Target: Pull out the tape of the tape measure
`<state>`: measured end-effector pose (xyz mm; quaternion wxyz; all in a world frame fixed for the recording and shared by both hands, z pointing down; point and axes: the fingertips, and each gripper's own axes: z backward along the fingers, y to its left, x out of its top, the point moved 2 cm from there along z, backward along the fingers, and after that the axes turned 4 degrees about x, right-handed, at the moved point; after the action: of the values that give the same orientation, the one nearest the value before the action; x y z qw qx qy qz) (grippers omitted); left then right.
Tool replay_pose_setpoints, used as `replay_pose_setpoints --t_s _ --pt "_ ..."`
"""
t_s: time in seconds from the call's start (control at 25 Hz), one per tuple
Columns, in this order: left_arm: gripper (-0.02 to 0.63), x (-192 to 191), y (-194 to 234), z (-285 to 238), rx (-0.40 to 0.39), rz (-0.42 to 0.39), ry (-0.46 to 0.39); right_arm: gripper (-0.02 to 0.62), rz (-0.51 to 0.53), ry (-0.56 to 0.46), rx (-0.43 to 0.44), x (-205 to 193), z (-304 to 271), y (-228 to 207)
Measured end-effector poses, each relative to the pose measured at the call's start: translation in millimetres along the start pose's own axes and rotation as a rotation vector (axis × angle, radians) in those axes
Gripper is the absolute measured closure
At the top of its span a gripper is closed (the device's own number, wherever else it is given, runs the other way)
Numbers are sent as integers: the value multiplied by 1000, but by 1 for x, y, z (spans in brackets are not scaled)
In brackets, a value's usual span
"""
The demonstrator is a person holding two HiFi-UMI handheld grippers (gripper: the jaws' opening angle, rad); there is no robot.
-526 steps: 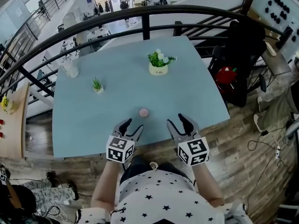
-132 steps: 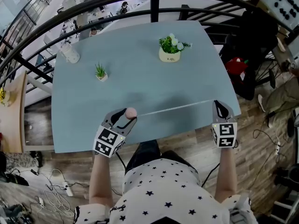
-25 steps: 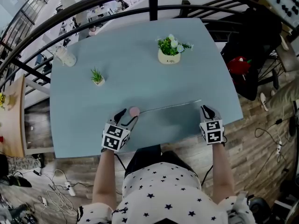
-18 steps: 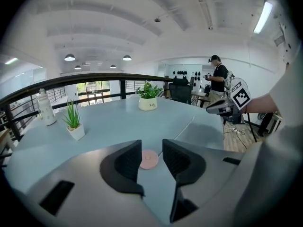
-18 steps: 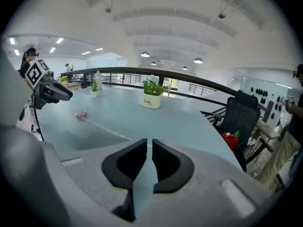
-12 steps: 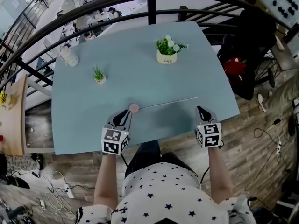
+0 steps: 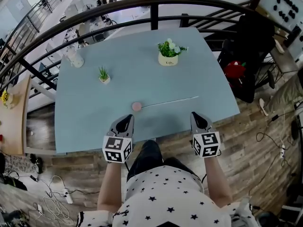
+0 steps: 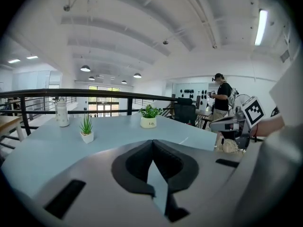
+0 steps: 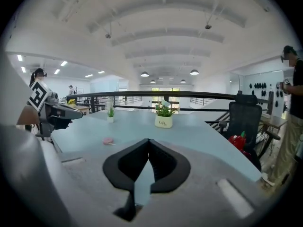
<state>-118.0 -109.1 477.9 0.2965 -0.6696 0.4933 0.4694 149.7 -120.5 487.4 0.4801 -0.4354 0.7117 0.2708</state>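
Note:
The pink round tape measure (image 7: 137,106) lies on the light blue table (image 7: 94,117). Its tape (image 7: 170,101) is drawn out to the right and rests flat on the tabletop. My left gripper (image 7: 127,119) hovers at the near table edge, just short of the case, shut and empty. My right gripper (image 7: 195,117) is also shut and empty, held near the edge below the tape's free end. In the right gripper view the pink case (image 9: 108,140) sits left of the closed jaws, with the left gripper (image 9: 57,111) beyond. The left gripper view shows the right gripper (image 8: 232,124).
A white pot with flowers (image 7: 168,56) stands at the back of the table, with a small green plant (image 7: 104,74) and a white jar (image 7: 75,58) at the back left. A black railing (image 7: 151,8) curves behind. A black chair with a red thing (image 7: 235,71) is at the right.
Both grippers have drawn back toward the near table edge. The left jaws, wide beside the case a second ago, have shut. The tape's end lies free on the table.

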Motion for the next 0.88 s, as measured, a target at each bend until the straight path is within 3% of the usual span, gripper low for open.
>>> replay_pose_setpoints --t_s 0.44,0.88 --pt "603 3 -29 46 -16 75 -93 588 -70 -97 69 8 34 54" --pt "603 -3 -41 69 -26 102 -106 588 -61 -129 103 12 53 81"
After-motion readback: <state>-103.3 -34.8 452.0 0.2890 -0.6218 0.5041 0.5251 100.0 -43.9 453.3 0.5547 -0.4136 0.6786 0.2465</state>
